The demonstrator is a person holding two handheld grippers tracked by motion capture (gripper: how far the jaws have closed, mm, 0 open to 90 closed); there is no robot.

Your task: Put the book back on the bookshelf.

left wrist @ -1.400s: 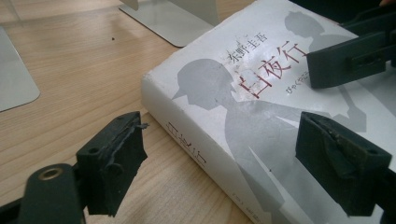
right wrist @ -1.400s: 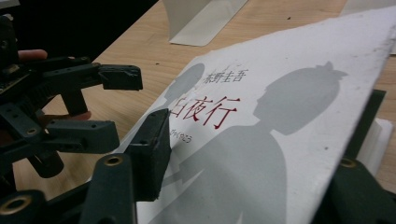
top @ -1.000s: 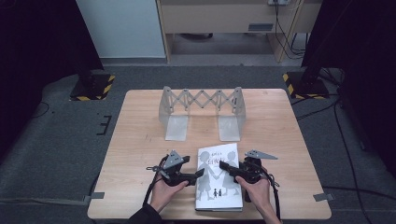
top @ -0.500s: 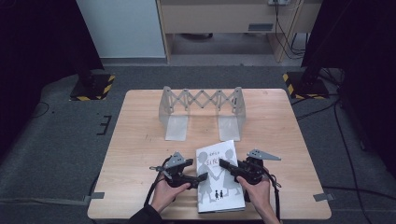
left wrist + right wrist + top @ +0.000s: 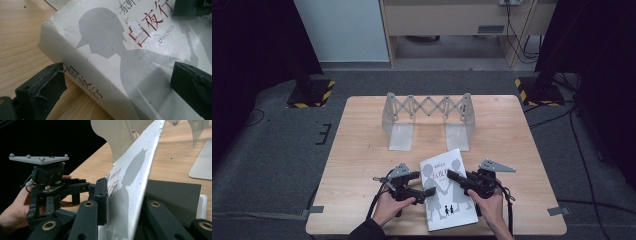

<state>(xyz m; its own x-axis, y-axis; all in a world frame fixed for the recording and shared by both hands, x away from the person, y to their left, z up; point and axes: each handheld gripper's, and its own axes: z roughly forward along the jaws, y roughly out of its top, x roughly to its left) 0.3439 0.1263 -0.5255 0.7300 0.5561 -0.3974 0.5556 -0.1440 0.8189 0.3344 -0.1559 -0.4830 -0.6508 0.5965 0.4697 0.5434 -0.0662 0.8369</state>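
High view: a person is holding a tool in each hand at the near edge of the desk (image 5: 362,150). The book (image 5: 447,192) is lying between them, tipped a little, its front cover facing up. The left tool (image 5: 424,187) is reaching the book's left edge, and the right tool (image 5: 452,176) is reaching over its right side. An expanding metal book rack (image 5: 428,120) is standing empty farther back, well apart from the book.

Left gripper view: the left tool (image 5: 120,82) is standing spread, one jaw on the desk (image 5: 20,37) beside the spine and the other over the cover. The book (image 5: 105,50) is sitting between the jaws; no squeeze is showing yet.

Right gripper view: the right tool (image 5: 122,217) is pinching the front cover (image 5: 132,182), which is rising away from the black page beneath. The left tool (image 5: 100,195) is pressing near the cover's edge across from it.

Progress: judging from this, the book is being opened or raised by its cover. The lifting is only beginning; standing the book in the rack is probably what is left.
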